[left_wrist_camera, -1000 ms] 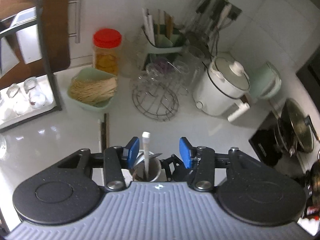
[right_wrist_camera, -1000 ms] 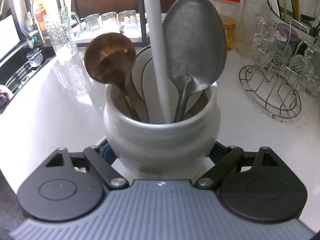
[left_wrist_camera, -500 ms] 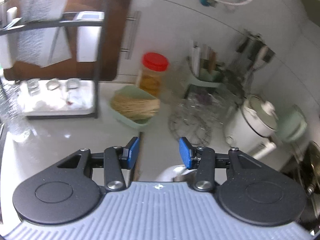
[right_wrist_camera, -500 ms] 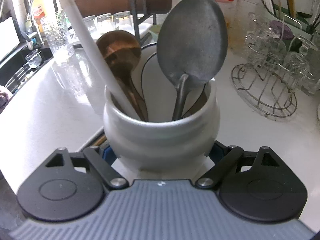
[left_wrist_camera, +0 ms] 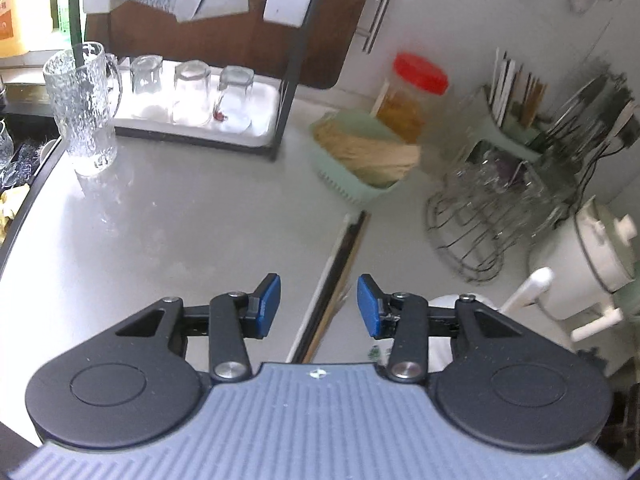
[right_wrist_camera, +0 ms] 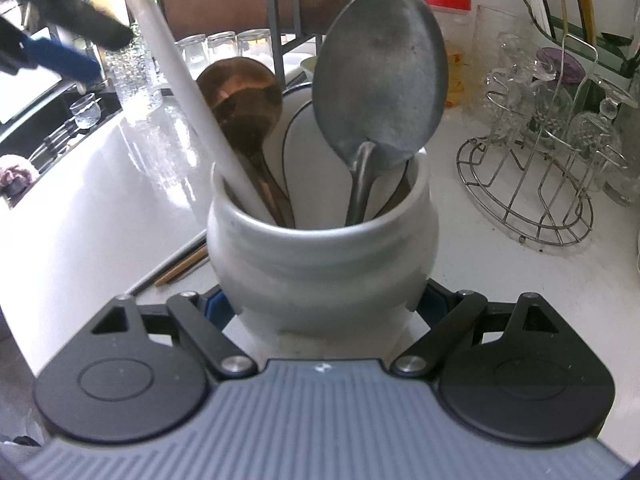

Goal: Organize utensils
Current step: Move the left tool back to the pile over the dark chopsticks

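right gripper [right_wrist_camera: 322, 308]: clamped on white jar [right_wrist_camera: 320, 252] | left gripper [left_wrist_camera: 319, 304]: jaws apart, empty, above chopsticks [left_wrist_camera: 340, 276] on counter [left_wrist_camera: 180, 232]

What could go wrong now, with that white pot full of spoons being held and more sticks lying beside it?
The tall white handle leans far out of the pot; the left gripper, passing close, might knock it. The chopsticks lie flat on the counter, so the open fingers may slip off them. The big steel spoon makes the pot top-heavy.
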Motion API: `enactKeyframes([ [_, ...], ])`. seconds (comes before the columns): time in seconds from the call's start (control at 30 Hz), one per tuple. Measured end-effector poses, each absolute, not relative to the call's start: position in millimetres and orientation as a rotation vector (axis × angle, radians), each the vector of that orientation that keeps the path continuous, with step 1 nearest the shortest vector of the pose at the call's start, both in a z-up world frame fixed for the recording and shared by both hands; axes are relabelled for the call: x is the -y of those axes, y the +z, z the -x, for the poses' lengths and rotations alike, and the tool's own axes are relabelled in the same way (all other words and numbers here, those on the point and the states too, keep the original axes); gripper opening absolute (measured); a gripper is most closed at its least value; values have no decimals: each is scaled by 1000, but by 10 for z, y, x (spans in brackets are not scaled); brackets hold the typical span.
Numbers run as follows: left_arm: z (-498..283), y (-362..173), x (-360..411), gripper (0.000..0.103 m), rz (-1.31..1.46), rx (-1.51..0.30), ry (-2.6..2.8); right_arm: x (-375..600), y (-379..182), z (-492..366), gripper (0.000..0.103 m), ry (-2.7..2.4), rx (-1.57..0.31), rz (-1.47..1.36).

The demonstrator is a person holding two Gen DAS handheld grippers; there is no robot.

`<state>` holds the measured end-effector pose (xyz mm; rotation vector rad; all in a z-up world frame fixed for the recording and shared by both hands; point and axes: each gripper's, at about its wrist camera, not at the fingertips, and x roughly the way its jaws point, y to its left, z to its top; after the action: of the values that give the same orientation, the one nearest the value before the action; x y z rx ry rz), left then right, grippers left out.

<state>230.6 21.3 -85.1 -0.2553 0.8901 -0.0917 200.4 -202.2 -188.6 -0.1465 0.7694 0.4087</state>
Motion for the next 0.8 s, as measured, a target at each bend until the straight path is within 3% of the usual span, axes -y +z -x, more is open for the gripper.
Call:
enactKeyframes([
  [0.37, -2798, -1563, -154, 25, 211, -988, -343, 2086, -1830, -2010, 91, 254, -829, 95],
  [0.57, -3007, -1854, 52, 19, 143, -996, -504, 2127, -1825, -1975, 91, 188, -841, 67],
  [0.8, -3134, -2033, 210, 18, 134, -1008, -543, 2126, -1833, -1987, 91, 165, -834, 56],
])
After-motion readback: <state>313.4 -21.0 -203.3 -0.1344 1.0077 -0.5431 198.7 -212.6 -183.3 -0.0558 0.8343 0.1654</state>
